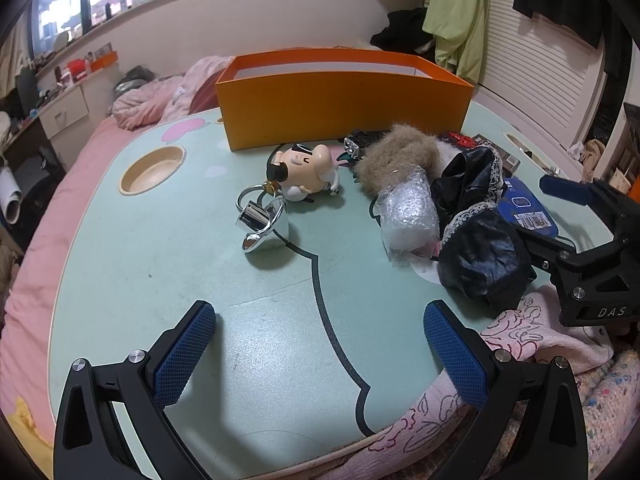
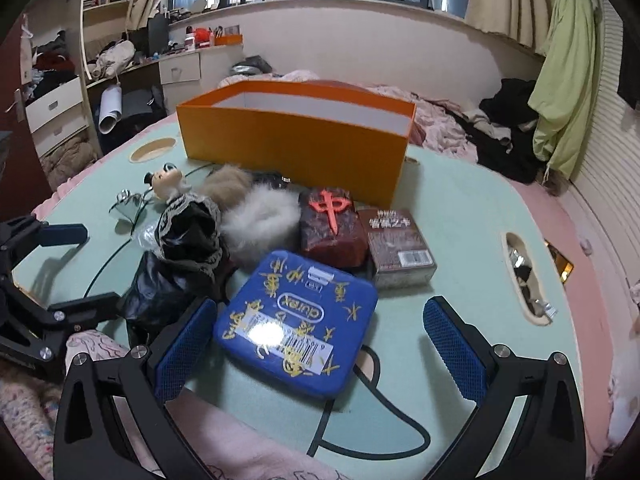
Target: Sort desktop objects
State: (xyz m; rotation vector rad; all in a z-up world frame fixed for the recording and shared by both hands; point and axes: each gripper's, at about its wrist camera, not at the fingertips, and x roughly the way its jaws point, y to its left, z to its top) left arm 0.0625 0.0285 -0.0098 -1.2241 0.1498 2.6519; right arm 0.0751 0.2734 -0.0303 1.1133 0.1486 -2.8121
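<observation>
both grippers [image 1: 320,354] [image 2: 320,350] wide apart, empty

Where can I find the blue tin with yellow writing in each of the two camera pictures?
Left wrist view: the blue tin shows at the right edge, mostly hidden behind the black lace-trimmed cloth.
Right wrist view: it lies low in the centre, just ahead of the right gripper.
Shared landmark: the orange box at the far side of the table.
</observation>
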